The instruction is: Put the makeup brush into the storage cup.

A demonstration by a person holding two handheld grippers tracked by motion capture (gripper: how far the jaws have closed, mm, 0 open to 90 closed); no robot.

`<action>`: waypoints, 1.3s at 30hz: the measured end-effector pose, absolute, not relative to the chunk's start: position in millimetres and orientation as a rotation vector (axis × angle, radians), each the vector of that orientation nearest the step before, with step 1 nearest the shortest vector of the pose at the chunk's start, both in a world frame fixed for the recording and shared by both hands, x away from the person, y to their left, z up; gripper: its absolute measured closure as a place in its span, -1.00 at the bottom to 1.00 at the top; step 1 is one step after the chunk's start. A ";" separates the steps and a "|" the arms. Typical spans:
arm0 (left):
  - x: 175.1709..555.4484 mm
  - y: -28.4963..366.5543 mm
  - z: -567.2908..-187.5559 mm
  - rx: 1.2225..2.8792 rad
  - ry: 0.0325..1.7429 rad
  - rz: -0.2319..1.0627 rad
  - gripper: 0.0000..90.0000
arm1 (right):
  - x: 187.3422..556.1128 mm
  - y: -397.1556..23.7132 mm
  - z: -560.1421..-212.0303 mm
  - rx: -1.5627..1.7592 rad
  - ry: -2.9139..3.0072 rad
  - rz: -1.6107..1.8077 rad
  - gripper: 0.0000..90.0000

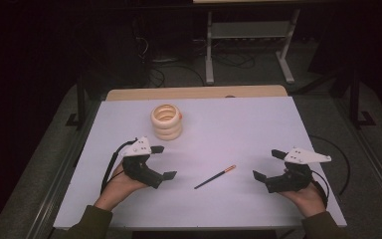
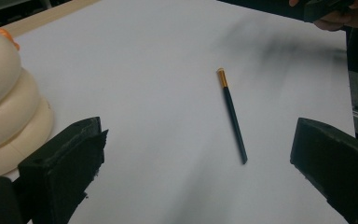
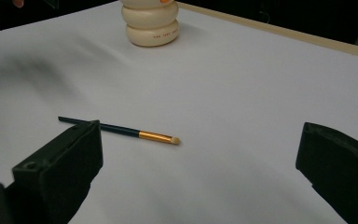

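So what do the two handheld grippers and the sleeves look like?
Both the left gripper and the right gripper have black bodies, blocky black jaws and a pale three-cornered top plate. A black cable trails from each. The sleeves are olive green.

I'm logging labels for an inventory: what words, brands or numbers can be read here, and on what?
One text: a short line of small red print on the lowest ring of the cream holder, too small and blurred to read.
Brush: no print seen.
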State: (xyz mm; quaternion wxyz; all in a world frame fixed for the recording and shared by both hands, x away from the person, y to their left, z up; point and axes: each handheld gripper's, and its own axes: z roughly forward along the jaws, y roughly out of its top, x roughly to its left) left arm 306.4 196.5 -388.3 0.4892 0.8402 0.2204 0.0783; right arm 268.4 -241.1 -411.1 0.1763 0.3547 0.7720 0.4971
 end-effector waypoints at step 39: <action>321.7 153.5 -387.6 2.237 0.499 0.159 -0.95 | 269.9 -240.2 -412.5 1.012 2.197 1.389 -1.00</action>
